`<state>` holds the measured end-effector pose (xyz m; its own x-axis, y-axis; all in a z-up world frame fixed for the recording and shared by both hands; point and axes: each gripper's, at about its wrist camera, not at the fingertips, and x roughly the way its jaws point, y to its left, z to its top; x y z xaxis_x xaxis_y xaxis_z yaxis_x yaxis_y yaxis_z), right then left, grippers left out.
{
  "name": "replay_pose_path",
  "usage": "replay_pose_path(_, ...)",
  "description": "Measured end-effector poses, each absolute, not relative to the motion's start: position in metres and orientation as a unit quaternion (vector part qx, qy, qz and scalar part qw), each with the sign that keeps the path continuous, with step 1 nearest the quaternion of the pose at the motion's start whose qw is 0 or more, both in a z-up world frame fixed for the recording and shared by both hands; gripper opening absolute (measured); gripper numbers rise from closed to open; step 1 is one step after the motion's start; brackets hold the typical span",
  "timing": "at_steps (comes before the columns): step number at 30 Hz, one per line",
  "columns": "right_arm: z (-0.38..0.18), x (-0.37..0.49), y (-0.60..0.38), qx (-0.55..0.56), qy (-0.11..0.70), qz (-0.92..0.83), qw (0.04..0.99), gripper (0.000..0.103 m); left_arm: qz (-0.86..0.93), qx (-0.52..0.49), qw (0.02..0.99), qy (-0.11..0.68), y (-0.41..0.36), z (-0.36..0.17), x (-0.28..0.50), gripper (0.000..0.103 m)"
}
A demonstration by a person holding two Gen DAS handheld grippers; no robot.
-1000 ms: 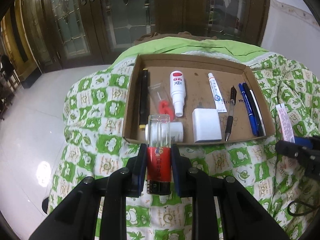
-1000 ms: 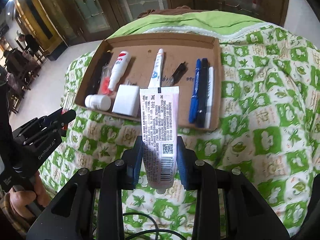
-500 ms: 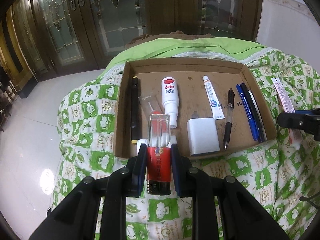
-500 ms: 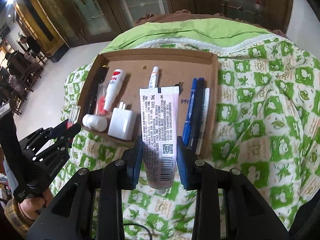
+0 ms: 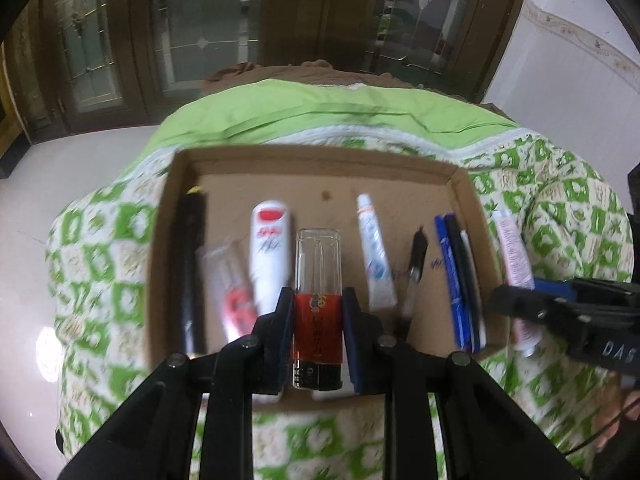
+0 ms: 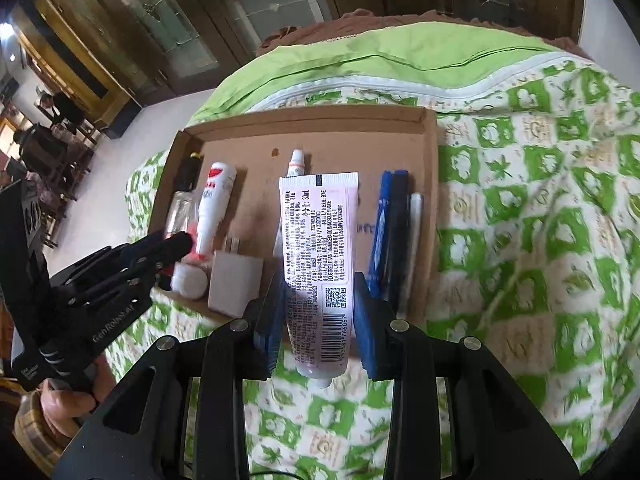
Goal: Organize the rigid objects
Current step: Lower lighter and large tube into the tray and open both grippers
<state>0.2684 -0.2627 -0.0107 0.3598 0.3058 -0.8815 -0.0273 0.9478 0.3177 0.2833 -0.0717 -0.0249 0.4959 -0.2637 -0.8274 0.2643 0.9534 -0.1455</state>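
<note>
Lighter (image 5: 318,276) pinched in left claw (image 5: 318,328); tube (image 6: 318,256) pinched in right claw (image 6: 318,308); pens (image 6: 394,236) crowd tray (image 6: 430,216).

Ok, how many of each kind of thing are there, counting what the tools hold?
Pens, blue, black, white and black click: 4
Tubes, small white tube and pink tube in right tool: 2
White plastic bottles, tall red-labelled and small: 2
Long black stick, yellow tip: 1
White charger block: 1
Clear packet with red piece: 1
Red-and-clear lighter in left tool: 1
Total: 12
</note>
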Motion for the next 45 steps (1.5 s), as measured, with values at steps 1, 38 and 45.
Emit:
replay_pose_path(1, -0.013, 0.276, -0.264, 0.129, 0.557, 0.103, 0.814, 0.031, -0.155, 0.000, 0.864, 0.479, -0.076, -0.025, 0.288, 0.022)
replay_pose_path(38, -0.087, 0.370, -0.252, 0.176, 0.612, 0.077, 0.767, 0.031, -0.140, 0.014, 0.845, 0.516, -0.099, -0.067, 0.341, 0.022)
replay_pose_path(45, -0.093, 0.378, -0.237, 0.241, 0.605, 0.149, 0.744, 0.031, -0.138, 0.018, 0.846, 0.515, -0.100, -0.068, 0.341, 0.023)
